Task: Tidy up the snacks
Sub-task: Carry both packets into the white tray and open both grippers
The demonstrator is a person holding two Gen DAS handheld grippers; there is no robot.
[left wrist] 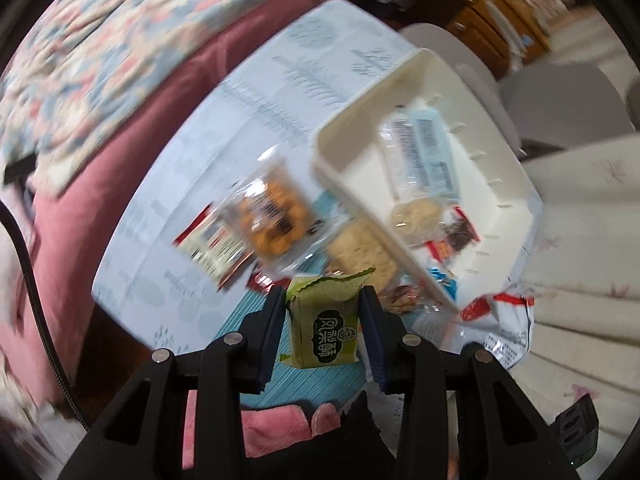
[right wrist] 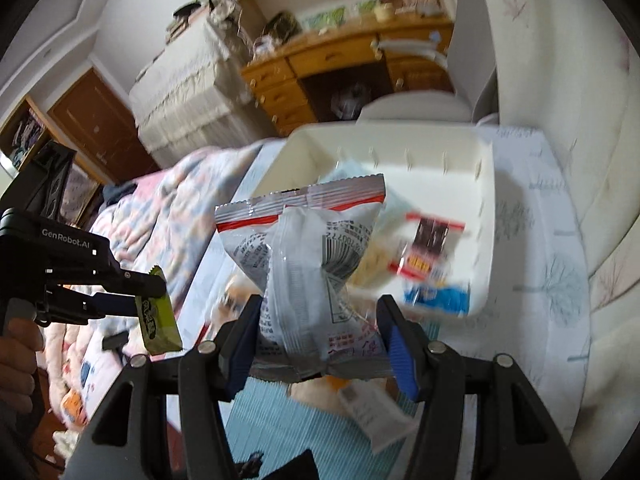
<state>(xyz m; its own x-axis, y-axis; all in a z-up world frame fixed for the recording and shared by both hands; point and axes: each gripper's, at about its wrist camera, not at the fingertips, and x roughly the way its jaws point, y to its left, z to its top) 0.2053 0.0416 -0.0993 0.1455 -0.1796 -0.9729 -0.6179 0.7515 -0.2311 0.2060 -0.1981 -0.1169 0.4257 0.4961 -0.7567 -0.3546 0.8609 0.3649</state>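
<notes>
Both tools are loaded: the left tool is clamped on a small green packet, and the right tool squeezes a silver-and-white bag at its waist, both lifted clear of the counter. The white bin sits toward the far side of the counter and already holds several snacks — a blue-and-white wrapper, a pale cookie pack and a red-and-dark packet. So the sorting looks partly done. Still outside the bin are a clear pack of orange snacks, a red-edged packet under it and a cracker pack against the bin's near wall, with smaller wrappers around them. The bin's back half looks bare, leaving room to drop both packets in. Its near wall stands up between the loose pile and the inside, so each load must pass over that rim. A bed lies close along one side of the counter — little spare room there.
</notes>
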